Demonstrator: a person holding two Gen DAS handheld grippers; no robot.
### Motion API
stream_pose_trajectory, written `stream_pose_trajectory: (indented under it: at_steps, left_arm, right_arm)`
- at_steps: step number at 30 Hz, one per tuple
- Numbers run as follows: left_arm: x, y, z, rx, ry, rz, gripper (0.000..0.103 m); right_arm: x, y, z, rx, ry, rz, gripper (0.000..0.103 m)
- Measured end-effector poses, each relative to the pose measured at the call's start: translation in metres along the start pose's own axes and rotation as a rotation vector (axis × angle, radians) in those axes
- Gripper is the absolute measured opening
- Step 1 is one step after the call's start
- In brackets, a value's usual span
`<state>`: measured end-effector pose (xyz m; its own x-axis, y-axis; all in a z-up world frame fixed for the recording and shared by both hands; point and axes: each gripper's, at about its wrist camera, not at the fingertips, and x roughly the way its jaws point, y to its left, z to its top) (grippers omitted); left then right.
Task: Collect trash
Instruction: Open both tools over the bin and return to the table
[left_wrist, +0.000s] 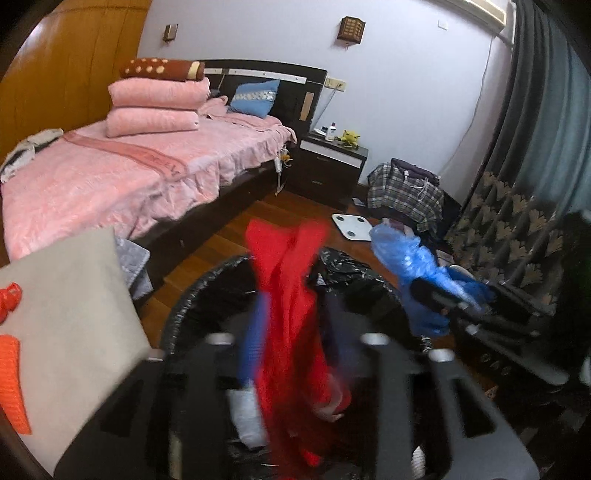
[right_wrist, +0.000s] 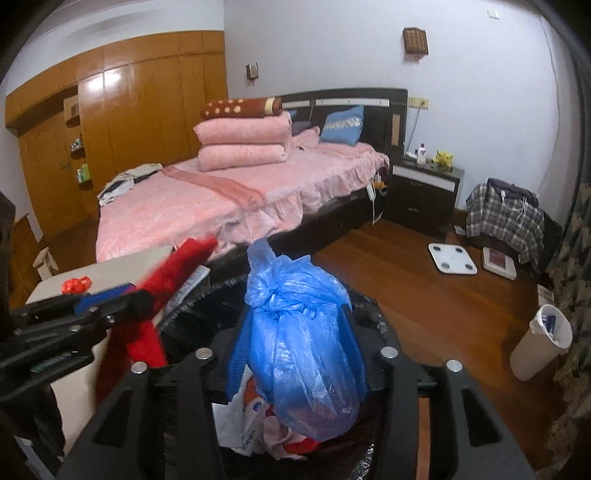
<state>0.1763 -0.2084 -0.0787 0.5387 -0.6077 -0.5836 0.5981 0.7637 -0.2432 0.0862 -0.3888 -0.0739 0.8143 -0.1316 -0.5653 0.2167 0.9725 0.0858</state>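
The left gripper (left_wrist: 295, 343) hangs over the black-lined trash bin (left_wrist: 207, 291), its jaws parted around a blurred red bag (left_wrist: 288, 295) that stands between them; whether the pads press on it I cannot tell. The right gripper (right_wrist: 295, 354) is over the same bin, a knotted blue bag (right_wrist: 299, 332) between its spread jaws, its lower end among the trash inside; the grip there is also unclear. A grey surface (left_wrist: 74, 314) with red scraps sits just left of the bin, near the pink bed (right_wrist: 229, 199)
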Motion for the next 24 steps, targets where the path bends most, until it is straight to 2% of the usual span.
stream_pose_trajectory:
  at_steps: [1,2,4,6,8,11,13,21,24]
  left_arm:
    - [-0.001,0.003,-0.001,-0.009,-0.005,0.000,0.052]
    - [0.000,0.004,-0.001,-0.014,-0.007,0.002,0.053]
    - [-0.002,0.008,-0.002,-0.021,-0.015,0.029,0.062]
    - [-0.008,0.014,-0.002,-0.024,-0.034,0.057,0.066]
    - [-0.017,0.022,-0.003,-0.014,-0.053,0.104,0.074]
    - [-0.033,0.033,-0.005,-0.008,-0.071,0.161,0.083]
    - [-0.043,0.042,-0.006,-0.016,-0.079,0.194,0.090]
    - [-0.087,0.081,-0.019,-0.082,-0.098,0.288,0.093]
    - [-0.106,0.102,-0.026,-0.098,-0.112,0.349,0.093]
  right_arm:
    - [0.005,-0.002,-0.004,-0.002,0.011,-0.011,0.053]
    - [0.007,-0.003,-0.005,-0.002,0.019,-0.019,0.062]
    - [0.011,-0.004,-0.010,0.001,0.034,-0.039,0.077]
    - [0.010,-0.005,-0.015,0.007,0.034,-0.051,0.079]
    - [0.008,-0.005,-0.017,0.005,0.030,-0.054,0.092]
    - [0.004,-0.002,-0.019,-0.001,0.011,-0.047,0.097]
    - [0.000,0.004,-0.019,-0.006,0.005,-0.038,0.097]
    - [-0.003,0.037,-0.008,-0.018,-0.009,0.035,0.097]
    - [-0.001,0.058,-0.006,-0.033,-0.013,0.071,0.097]
